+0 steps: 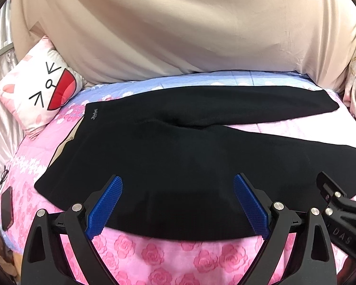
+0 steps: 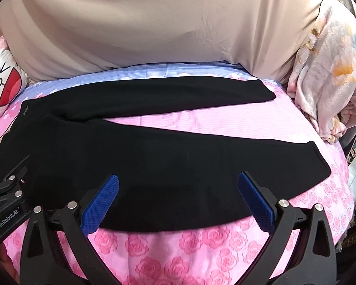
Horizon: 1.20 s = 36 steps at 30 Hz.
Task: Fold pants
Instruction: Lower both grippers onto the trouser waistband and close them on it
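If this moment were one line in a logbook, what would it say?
left gripper: open, empty | right gripper: open, empty | black fabric pants: flat, legs splayed, unfolded | pink rose-print bedspread

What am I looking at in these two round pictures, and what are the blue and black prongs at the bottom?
No robot arm here: a person holds a hand-held gripper in each hand, and each carries a wide-angle camera looking forward along its two prongs. One picture comes from the left gripper, the other from the right gripper. The blue ribbed strips are the pads on the jaws; both pairs stand wide apart and hold nothing. Each picture also catches the other tool at its edge.

On the bed, over a pink rose-print quilt, lie black pants, spread flat with the two legs splayed apart towards the right and the waist at the left. Both grippers hover near the pants' near edge. A cartoon-face pillow sits at the left, a crumpled floral blanket at the right, and eyeglasses near the left edge.
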### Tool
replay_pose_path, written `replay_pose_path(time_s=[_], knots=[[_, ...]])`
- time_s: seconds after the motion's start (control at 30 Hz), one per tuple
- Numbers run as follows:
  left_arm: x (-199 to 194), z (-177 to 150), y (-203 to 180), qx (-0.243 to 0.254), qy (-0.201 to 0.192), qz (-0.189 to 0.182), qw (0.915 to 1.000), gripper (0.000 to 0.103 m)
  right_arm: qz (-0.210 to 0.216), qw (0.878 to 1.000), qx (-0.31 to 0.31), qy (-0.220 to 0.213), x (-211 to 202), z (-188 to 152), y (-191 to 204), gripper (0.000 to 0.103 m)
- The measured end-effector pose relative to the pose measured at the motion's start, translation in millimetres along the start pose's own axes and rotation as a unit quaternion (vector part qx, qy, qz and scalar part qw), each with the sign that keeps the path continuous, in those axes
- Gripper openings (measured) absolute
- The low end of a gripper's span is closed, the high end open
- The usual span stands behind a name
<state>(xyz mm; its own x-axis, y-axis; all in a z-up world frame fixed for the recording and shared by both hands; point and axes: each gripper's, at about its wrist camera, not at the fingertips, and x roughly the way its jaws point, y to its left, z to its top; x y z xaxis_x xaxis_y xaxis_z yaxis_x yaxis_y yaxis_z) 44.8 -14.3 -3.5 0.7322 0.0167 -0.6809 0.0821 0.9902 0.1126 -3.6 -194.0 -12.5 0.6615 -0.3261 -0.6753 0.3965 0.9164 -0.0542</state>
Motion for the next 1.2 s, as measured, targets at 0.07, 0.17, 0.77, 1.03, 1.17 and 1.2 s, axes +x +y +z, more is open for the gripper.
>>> replay_pose_path(time_s=[0.07,0.17,0.77,1.03,1.17,1.2], knots=[[7,5,1,-0.001,0.002,0.004,1.0000,0.092,0.007,1.000,0.009,0.006,12,6,-9,0.098],[20,16,2,-0.002,0.001,0.005,1.0000,0.092,0.057,0.998,0.025,0.007,30,17,-28,0.098],[72,52,-24,0.015,0.017,0.011,0.9997,0.093,-0.030,0.999,0.005,-0.015,68,72,-52,0.098],[86,67,-9,0.009,0.009,0.003,0.9999,0.093,0.000,0.993,0.006,-0.115,77,95,-100,0.098],[103,91,42,-0.048,-0.011,-0.002,0.9988,0.093,0.019,0.991,0.005,-0.133,141,134,-194,0.098],[109,100,59,-0.069,-0.020,0.008,0.9974,0.093,-0.010,0.994,0.020,-0.106,169,153,-222,0.098]])
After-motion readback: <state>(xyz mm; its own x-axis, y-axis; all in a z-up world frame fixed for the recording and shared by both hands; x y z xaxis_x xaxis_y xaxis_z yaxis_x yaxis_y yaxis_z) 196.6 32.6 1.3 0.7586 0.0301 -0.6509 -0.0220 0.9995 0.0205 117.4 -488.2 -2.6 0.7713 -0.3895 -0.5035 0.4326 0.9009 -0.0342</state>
